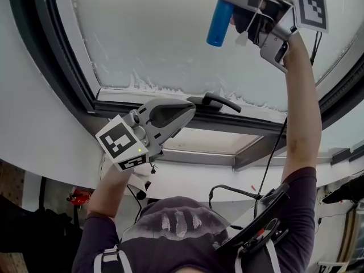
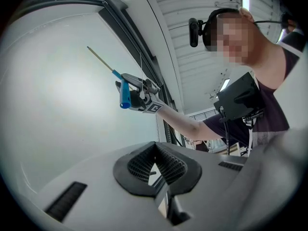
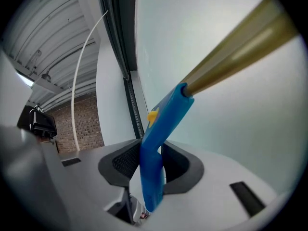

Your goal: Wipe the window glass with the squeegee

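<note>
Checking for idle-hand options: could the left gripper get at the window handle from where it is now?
Probably yes. The left gripper hangs right beside the window handle, with nothing between them in the head view. Its jaws are shut and empty, though, so they would need to open first.

Dark purple short-sleeved T-shirt [image 1: 298,198]; grey-white shoulder straps [image 1: 107,261]; black chest-mounted box [image 2: 238,97]; black head-mounted camera [image 2: 194,32] on headband. Light grey plastic left gripper [image 2: 156,163] and right gripper [image 1: 227,4]: black ribbed pads [image 2: 137,165], black-and-white square-marker cubes [image 1: 122,147], thin black cable [image 1: 274,152].
</note>
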{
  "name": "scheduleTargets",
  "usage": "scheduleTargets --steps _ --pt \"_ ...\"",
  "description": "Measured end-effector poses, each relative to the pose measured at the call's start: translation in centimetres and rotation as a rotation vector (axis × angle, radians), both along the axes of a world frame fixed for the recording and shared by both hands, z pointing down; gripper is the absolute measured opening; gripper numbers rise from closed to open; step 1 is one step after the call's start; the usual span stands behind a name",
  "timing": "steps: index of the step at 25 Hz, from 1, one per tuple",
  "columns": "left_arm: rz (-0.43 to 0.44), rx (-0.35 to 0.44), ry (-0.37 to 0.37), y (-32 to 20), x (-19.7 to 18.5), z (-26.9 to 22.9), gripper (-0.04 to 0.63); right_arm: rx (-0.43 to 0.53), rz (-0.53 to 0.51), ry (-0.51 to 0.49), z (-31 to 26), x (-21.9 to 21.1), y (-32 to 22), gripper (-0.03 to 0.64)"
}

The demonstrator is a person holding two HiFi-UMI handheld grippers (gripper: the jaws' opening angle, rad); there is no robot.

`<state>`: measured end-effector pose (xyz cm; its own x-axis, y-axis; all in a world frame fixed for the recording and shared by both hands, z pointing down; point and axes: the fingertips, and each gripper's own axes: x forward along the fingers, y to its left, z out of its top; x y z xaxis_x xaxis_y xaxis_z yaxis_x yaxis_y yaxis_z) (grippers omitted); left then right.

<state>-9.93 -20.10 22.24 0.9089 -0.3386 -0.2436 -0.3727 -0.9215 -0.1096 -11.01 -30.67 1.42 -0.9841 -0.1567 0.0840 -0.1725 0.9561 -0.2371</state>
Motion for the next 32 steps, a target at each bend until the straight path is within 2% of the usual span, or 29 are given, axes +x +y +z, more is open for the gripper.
scheduleTargets --steps 14,19,25,32 --pt "-0.028 -0.048 0.007 0.5 0.3 2.0 0.006 -0.063 -0.032 0.054 4.8 0.7 -0.1 0.124" --pt "-0.034 -0.080 0.008 1.1 0.3 2.8 0.006 -0.121 -0.042 0.060 7.5 0.6 -0.2 0.124" --pt "-0.071 -0.074 0.022 1.0 -0.6 2.7 0.006 -0.101 -0.046 0.095 8.8 1.0 -0.9 0.124" --pt "-0.090 -0.106 0.010 1.8 -0.7 3.9 0.006 -0.127 -0.077 0.129 11.1 1.0 -0.3 0.124"
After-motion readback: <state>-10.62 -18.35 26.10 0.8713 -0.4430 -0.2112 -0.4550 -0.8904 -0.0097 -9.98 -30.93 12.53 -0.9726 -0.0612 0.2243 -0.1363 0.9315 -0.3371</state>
